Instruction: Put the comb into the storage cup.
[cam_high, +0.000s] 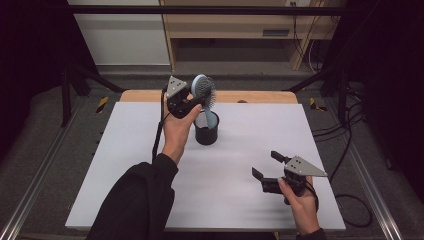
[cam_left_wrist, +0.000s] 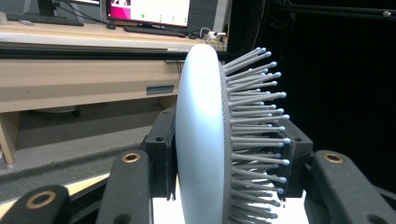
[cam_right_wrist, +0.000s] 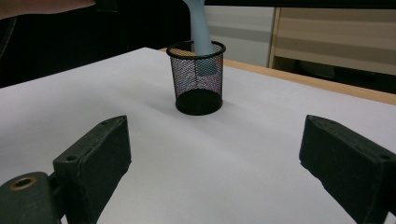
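Note:
A pale blue hairbrush (cam_high: 204, 90) with grey bristles stands upright, its handle (cam_right_wrist: 201, 37) dipping into a black mesh cup (cam_high: 206, 130) on the white table. My left gripper (cam_high: 192, 102) is shut on the brush head (cam_left_wrist: 201, 140), one jaw on its smooth back and the other against the bristles. The handle's tip hangs inside the cup (cam_right_wrist: 196, 79), above its bottom. My right gripper (cam_high: 267, 170) rests low at the table's front right, open, with nothing between its fingers. It faces the cup from a distance.
The white table top (cam_high: 240, 150) has a wooden strip along its far edge. A wooden shelf unit (cam_high: 235, 25) stands behind it. Black frame legs and cables (cam_high: 345, 125) flank the table on both sides.

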